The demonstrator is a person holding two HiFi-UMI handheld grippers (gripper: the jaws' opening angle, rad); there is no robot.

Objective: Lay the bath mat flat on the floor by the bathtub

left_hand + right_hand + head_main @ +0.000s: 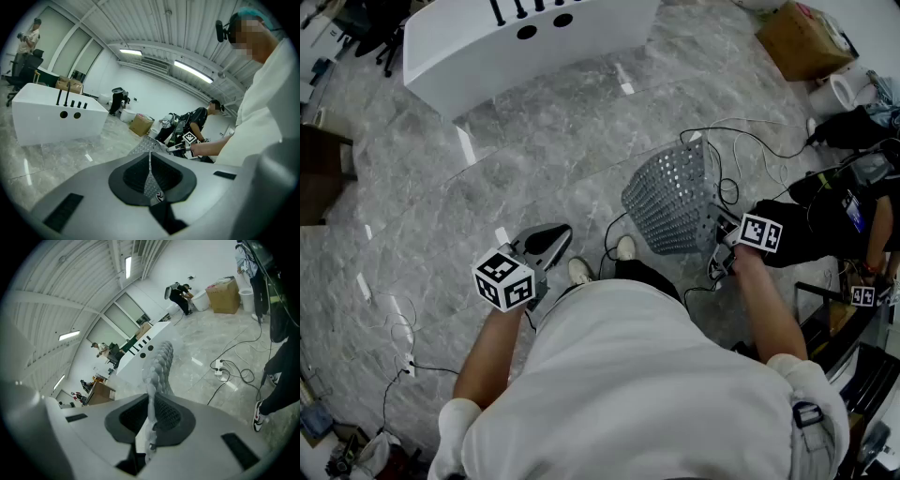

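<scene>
We grip the grey perforated rubber bath mat (670,202) in the right gripper (719,247), the left gripper (546,246) closed empty, well apart from the white bathtub (487,56), nothing laid yet.

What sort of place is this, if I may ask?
Probably a warehouse-like test hall, not a bathroom: a bathtub alone on open floor, a cardboard box, a corrugated ceiling.

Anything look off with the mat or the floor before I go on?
Yes. The bath mat hangs curled in the air, pinched by one edge in the right gripper only; the left gripper is apart from it. Loose cables trail on the floor beside it, away from the bathtub.
</scene>
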